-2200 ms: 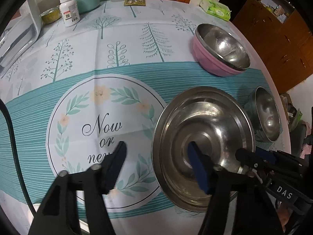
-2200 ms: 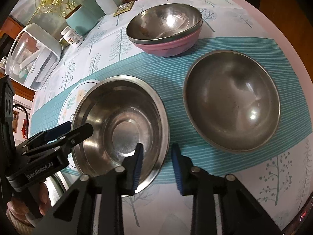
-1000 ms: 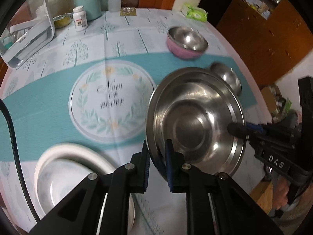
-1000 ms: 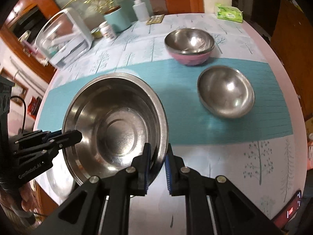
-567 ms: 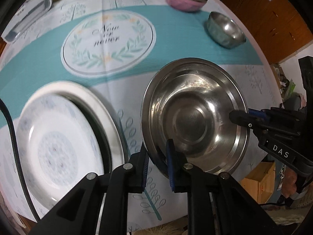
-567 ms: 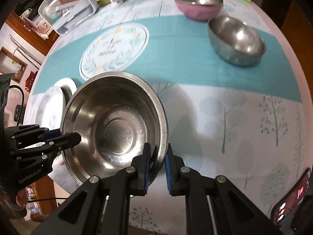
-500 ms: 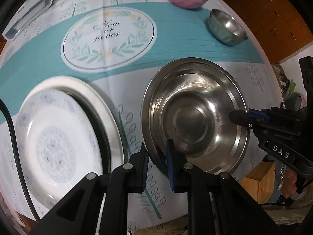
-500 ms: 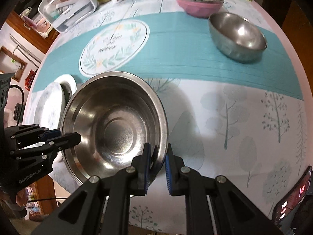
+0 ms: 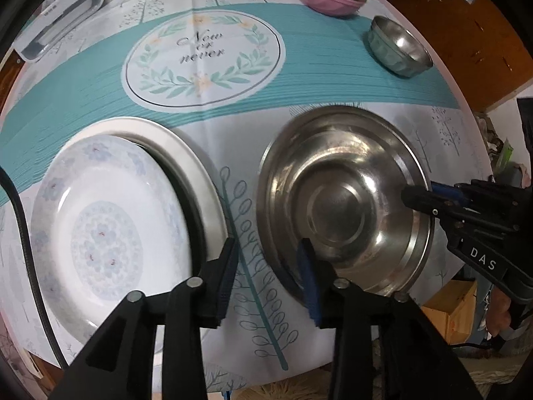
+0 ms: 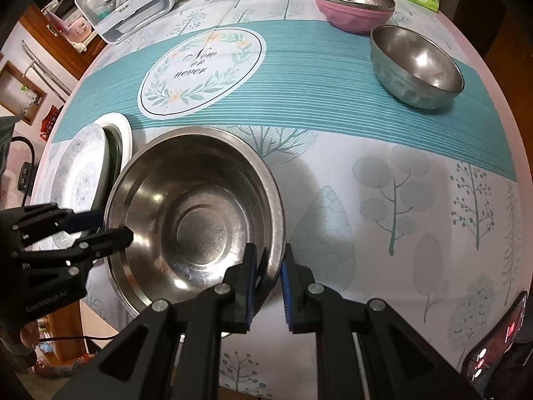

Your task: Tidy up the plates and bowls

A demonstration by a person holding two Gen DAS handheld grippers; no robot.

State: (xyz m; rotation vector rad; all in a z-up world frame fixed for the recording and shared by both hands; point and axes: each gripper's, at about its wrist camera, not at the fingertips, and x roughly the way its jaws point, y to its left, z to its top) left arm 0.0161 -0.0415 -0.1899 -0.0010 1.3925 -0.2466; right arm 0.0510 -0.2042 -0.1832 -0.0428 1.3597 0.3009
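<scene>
Left gripper pointing steeply down, jaws just opened apart; right gripper likewise steep, jaws narrow.

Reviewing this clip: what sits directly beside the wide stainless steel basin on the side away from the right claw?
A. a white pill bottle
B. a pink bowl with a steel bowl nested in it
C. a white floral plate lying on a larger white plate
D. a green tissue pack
C: next to the wide stainless steel basin, a white floral plate lies on a larger white plate, while the other items stand far across the tablecloth.
</scene>
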